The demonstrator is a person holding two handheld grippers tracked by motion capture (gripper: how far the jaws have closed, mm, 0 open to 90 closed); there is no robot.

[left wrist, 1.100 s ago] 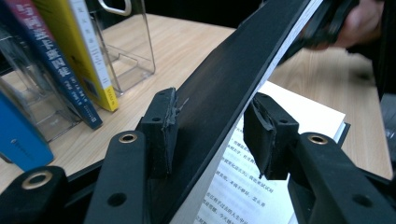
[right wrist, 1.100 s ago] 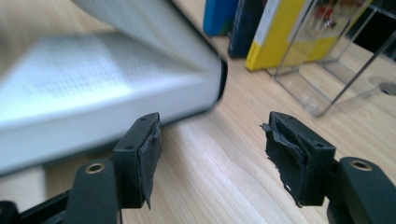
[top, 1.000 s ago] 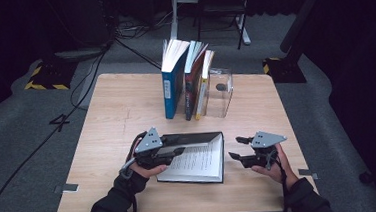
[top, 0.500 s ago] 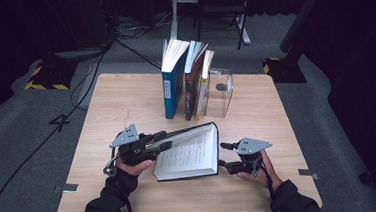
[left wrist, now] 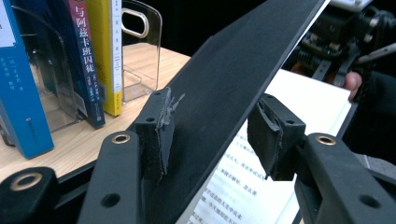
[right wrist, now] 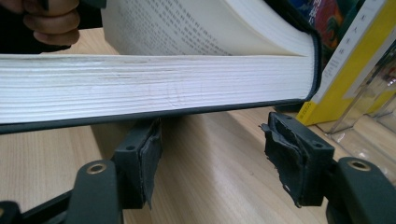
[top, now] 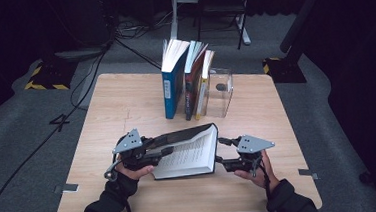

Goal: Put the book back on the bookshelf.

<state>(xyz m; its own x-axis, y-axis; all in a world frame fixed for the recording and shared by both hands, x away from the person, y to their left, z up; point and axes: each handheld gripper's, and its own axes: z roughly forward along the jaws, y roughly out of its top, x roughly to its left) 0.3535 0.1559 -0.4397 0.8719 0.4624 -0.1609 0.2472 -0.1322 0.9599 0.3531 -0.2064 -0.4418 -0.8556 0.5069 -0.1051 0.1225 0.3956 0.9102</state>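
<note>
A black-covered book (top: 187, 156) lies open at the table's front middle, printed pages up. Its left cover (top: 183, 135) stands raised and tilts toward the right. My left gripper (top: 166, 148) is at that cover's left edge. In the left gripper view the cover (left wrist: 243, 70) slants across the wide gap of the left gripper (left wrist: 215, 135), resting against one pad (left wrist: 156, 135), so the jaws are open. My right gripper (top: 220, 151) is open at the book's right edge. In the right gripper view the page block (right wrist: 154, 88) hangs just above the right gripper (right wrist: 215, 140).
Behind the open book a row of upright books (top: 174, 82) leans against a clear acrylic bookend (top: 220, 91) at the back middle of the wooden table (top: 121, 105). Bare wood lies to the left and right. Cables run over the floor at the left.
The left gripper has lifted the book's left cover off the table and swung it up toward the right. The right gripper has moved in against the book's right edge.
</note>
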